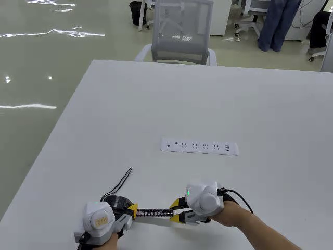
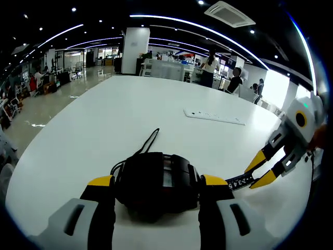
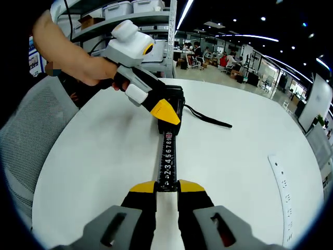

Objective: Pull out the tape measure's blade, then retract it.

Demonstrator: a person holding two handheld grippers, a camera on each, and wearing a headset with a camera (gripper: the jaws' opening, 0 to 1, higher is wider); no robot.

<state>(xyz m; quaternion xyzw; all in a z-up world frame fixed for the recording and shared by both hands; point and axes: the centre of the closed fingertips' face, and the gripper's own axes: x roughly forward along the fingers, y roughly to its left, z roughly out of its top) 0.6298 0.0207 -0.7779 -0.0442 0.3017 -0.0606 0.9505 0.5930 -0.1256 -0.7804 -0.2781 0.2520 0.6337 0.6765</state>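
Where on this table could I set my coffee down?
The bare table between the power strip and the chair is free. The near edge is crowded: left hand-held gripper and right hand-held gripper hold the tape measure there.

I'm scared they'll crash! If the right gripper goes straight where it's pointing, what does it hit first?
Probably the black tape measure case, clamped in the left gripper. The right gripper points along the blade it pinches, straight at that case.

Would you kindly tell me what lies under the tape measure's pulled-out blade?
Bare white table lies under the blade; its tip is covered by the right gripper, shut on it.
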